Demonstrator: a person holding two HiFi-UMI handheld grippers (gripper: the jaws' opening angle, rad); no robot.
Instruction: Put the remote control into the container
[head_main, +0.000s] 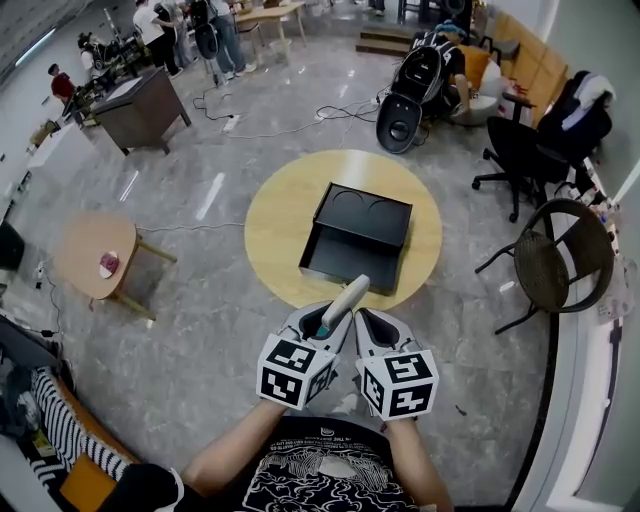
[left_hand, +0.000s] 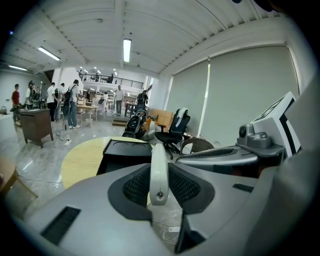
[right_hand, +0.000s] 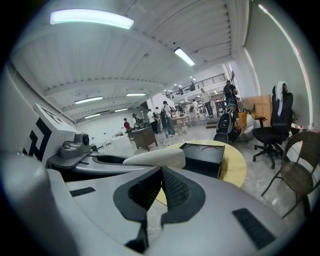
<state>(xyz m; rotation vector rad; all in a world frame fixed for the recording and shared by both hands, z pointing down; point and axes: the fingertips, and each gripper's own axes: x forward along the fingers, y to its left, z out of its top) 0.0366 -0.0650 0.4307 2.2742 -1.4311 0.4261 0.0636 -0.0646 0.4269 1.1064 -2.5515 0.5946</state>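
A slim pale grey remote control (head_main: 345, 303) sticks forward out of my left gripper (head_main: 325, 322), which is shut on its near end. It hangs over the floor just short of the round yellow table (head_main: 275, 220). The black open container (head_main: 358, 238) sits in the middle of that table, beyond the remote's tip. In the left gripper view the remote (left_hand: 159, 170) stands on edge between the pads, with the container (left_hand: 125, 150) ahead. My right gripper (head_main: 372, 325) is close beside the left one. Its jaws (right_hand: 161, 175) are shut on nothing, and the remote (right_hand: 155, 158) passes just left of them.
A small round wooden side table (head_main: 95, 250) stands to the left. A wicker chair (head_main: 555, 260) and a black office chair (head_main: 520, 150) stand to the right. Farther back are a dark desk (head_main: 140, 105), floor cables, bags and several people.
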